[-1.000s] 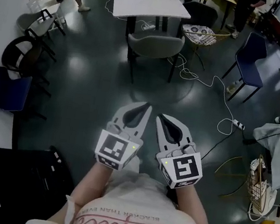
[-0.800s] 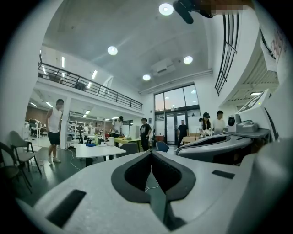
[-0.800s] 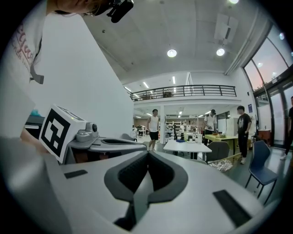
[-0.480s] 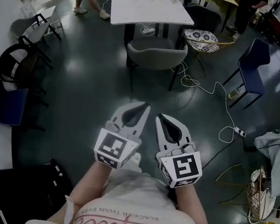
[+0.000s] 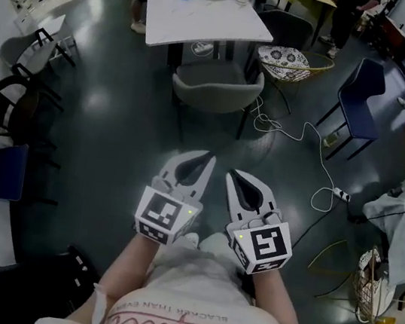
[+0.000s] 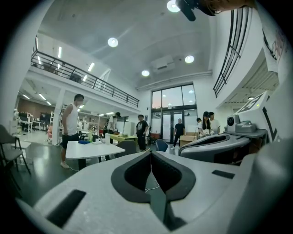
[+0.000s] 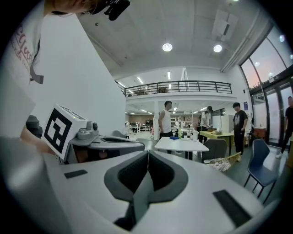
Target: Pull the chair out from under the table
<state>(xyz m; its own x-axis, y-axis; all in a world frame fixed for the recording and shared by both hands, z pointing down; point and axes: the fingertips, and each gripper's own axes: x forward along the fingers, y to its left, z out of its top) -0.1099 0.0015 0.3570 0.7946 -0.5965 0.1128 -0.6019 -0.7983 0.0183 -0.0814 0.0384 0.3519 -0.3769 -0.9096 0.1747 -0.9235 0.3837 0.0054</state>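
Observation:
A grey upholstered chair (image 5: pixel 215 94) stands tucked against the near edge of a white table (image 5: pixel 207 15) at the top middle of the head view. My left gripper (image 5: pixel 212 154) and right gripper (image 5: pixel 230 172) are held side by side in front of me, well short of the chair, both shut with nothing between the jaws. In the left gripper view the white table (image 6: pixel 91 149) shows left of the closed jaws. In the right gripper view the table (image 7: pixel 181 145) and a grey chair (image 7: pixel 215 148) lie ahead past the jaws.
A dark blue chair (image 5: pixel 363 94) and a patterned basket seat (image 5: pixel 286 58) stand right of the table. A white cable (image 5: pixel 298 138) runs over the dark floor. Black and blue chairs (image 5: pixel 9 108) line the left wall. People stand beyond the table (image 6: pixel 71 128).
The table and chair have come closer and lower in the head view as I moved forward. Both grippers stay shut and in the same pose before me.

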